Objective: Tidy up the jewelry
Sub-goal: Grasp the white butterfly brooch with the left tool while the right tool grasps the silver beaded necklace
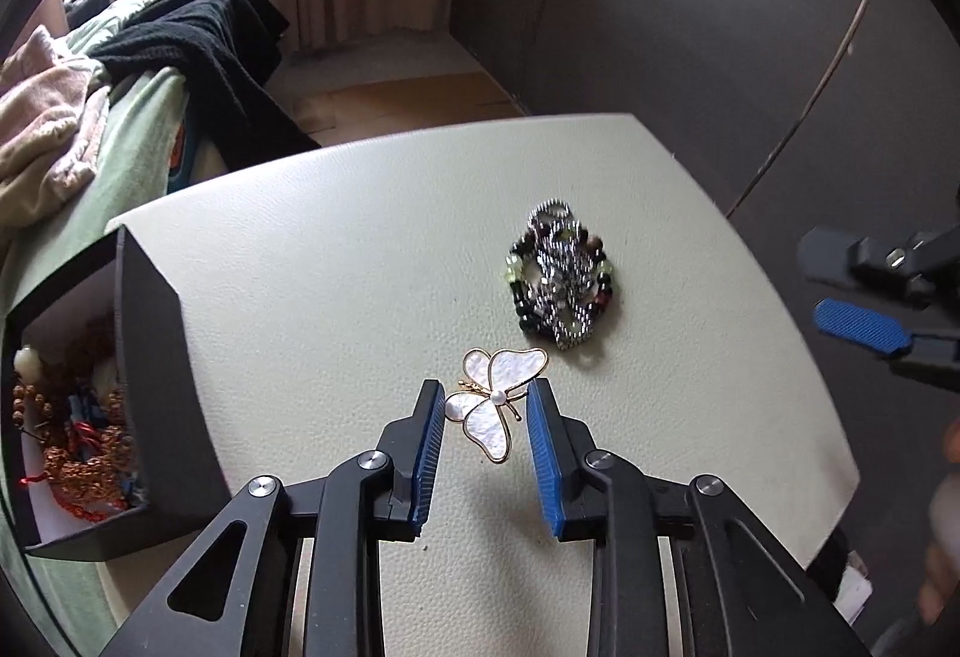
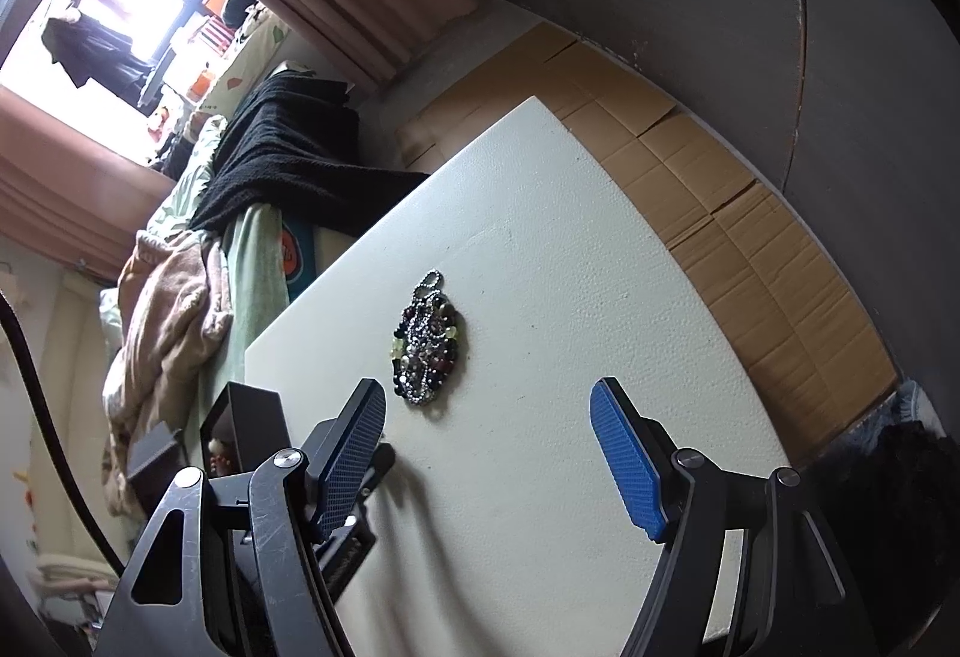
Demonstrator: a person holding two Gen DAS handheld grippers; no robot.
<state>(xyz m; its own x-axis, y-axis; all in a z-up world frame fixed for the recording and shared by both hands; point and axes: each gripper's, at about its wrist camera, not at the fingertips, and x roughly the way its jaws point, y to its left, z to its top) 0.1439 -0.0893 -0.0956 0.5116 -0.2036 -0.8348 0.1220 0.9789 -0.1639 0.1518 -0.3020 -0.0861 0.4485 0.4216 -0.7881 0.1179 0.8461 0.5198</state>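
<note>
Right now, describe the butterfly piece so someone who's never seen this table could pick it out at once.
On the pale leather-textured tabletop, right of the black jewelry box, the butterfly brooch lies flat between the open fingers of the left gripper. Unlike the dark tangled pile of beads and chain beyond it, it has white pearly wings edged in gold.

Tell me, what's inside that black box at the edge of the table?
The black box holds a tangle of brown beaded strands, some red cord and a pale rounded piece. Its near wall and the heap itself hide whatever lies deeper, so the bottom cannot be seen.
</note>
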